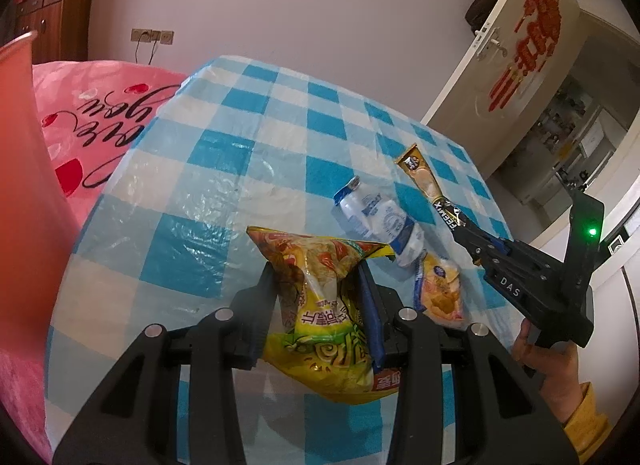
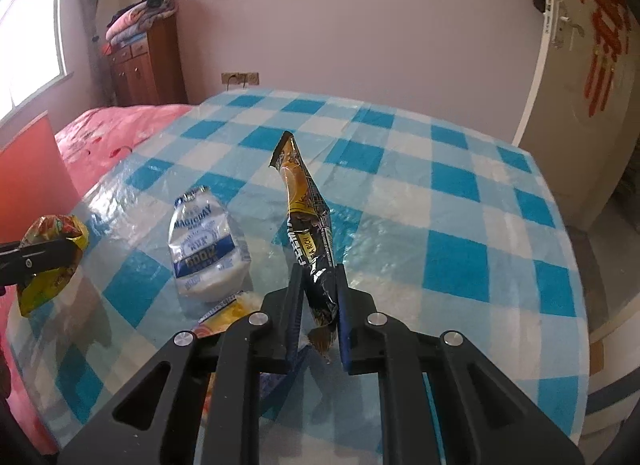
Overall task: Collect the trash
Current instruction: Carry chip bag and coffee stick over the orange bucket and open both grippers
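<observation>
Both tongs grip wrappers: left tongs (image 1: 320, 269) a yellow packet (image 1: 320, 305), right tongs (image 2: 319, 269) a coffee stick (image 2: 308, 217).

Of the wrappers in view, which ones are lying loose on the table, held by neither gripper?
The white-and-blue wrapper and the small orange packet; the other two are clamped.

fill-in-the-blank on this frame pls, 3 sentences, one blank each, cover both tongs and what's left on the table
1. The left tongs are shut on a crumpled ____ snack bag.
2. The right tongs grip the black-and-gold sachet by its ____ end.
3. Not gripped, the white-and-blue wrapper lies on the ____-and-white checked tablecloth.

Missing words: yellow; black; blue
</observation>
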A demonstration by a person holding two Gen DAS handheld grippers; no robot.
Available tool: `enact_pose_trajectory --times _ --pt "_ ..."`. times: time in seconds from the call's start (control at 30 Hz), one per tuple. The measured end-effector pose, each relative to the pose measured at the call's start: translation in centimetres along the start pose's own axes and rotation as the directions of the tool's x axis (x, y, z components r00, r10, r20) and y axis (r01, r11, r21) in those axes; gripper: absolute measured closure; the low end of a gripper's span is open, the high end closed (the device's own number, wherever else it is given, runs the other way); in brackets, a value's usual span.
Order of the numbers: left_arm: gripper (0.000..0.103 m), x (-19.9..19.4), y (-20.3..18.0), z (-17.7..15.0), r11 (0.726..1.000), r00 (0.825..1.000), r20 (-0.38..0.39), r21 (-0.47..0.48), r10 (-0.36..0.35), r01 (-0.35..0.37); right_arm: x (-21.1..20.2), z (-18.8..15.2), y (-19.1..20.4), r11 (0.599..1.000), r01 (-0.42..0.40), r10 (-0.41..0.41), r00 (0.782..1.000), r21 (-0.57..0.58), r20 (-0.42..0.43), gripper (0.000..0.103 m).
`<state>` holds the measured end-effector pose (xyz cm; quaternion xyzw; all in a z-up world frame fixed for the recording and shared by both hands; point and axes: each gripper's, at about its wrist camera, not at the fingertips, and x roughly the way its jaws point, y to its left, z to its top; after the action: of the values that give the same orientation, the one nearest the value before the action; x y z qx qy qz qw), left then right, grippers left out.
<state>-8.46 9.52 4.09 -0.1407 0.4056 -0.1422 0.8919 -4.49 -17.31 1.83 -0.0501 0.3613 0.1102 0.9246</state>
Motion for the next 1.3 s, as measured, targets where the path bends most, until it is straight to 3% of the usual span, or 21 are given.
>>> enact_pose_trajectory --times 0.37,0.7,0.8,1.0,1.1,1.3 --pt "0.062 -3.4 -0.7 1.6 0.999 0.995 0.093 0.025 -0.028 0.026 -5.7 2.9 1.0 0.996 -0.075 0.071 0.993 0.049 0.095 0.087" --pt "0.062 -9.0 1.0 3.7 1.000 0.974 0.225 0.012 0.014 -0.017 -9.6 7.1 7.3 0.972 -0.234 0.236 0.961 -0.027 0.148 0.087" --pt "0.062 -11.4 2.2 4.3 0.999 0.960 0.275 -0.006 0.049 -0.049 -10.3 8.6 10.7 0.950 -0.299 0.309 0.940 -0.085 0.142 0.087" --pt "0.062 -16.9 6.2 5.1 0.985 0.912 0.373 -0.083 0.172 -0.152 -11.0 10.9 17.7 0.897 -0.395 0.421 0.900 -0.199 0.112 0.087" --pt "0.062 -18.6 8.3 5.1 0.972 0.891 0.391 -0.133 0.231 -0.193 -10.7 12.4 21.7 0.849 -0.472 0.500 0.863 -0.236 0.072 0.087" --pt "0.062 -20.8 13.5 4.9 0.935 0.857 0.391 -0.243 0.337 -0.257 -9.0 14.0 27.4 0.792 -0.546 0.569 0.822 -0.273 0.008 0.087"
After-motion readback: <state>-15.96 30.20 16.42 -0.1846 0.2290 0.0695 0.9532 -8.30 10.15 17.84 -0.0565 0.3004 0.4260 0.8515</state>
